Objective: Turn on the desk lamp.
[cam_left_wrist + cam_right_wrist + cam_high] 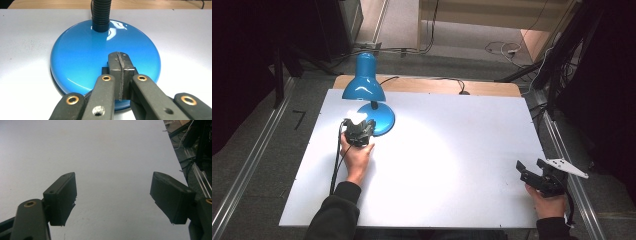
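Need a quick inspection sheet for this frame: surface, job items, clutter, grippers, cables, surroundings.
Surface: white board on a wooden table, brightly lit near the lamp.
Job's things: blue desk lamp, switched on; round lamp base flat on the board, black flexible neck rising from it.
Clutter: nothing seen.
Grippers: left gripper shut, jaws pressed together over the lamp base; contact with it cannot be told. Right gripper open, holding nothing, near the board's right edge.
Cables: black cable trailing from the left gripper; loose cables on the floor beyond the table.
Surroundings: grey floor, metal rails either side.
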{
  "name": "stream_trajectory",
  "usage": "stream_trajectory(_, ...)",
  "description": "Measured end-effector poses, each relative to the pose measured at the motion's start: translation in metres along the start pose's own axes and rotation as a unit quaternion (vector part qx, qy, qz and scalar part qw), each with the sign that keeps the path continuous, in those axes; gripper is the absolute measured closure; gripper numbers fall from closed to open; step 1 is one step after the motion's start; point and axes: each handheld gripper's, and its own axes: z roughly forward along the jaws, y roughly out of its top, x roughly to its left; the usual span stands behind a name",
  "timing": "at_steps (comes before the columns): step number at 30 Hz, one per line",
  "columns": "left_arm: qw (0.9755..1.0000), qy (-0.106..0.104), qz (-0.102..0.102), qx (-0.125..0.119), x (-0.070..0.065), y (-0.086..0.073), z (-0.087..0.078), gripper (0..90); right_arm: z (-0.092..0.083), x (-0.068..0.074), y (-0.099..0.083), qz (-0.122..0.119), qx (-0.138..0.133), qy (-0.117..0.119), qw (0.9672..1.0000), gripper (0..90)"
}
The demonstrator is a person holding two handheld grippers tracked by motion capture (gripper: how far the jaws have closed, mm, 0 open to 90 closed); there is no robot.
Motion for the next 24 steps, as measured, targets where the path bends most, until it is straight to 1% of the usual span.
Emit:
stream_trajectory(3,1.0,-0.001,-0.004,-0.002,0.0,-0.0002,0.0002,90.0,0.0002,0.0006,0.0001,0.0,0.0,0.0,1.0,19.7)
stream_trajectory(15,1.0,-0.004,-0.008,-0.003,0.0014,-0.0002,0.0005,90.0,0.0003,0.0005,0.0,-0.001,0.001,0.0,1.0,19.8)
stream_trajectory(17,0.9999,-0.007,-0.011,-0.003,0.002,-0.0001,0.0005,90.0,0.0004,0.0008,0.0,0.001,0.002,0.0,1.0,19.8)
stream_trajectory(24,0.9999,-0.013,-0.011,-0.002,0.0029,0.0,0.0001,90.0,0.0004,-0.0003,-0.0002,0.001,0.002,-0.001,1.0,19.8)
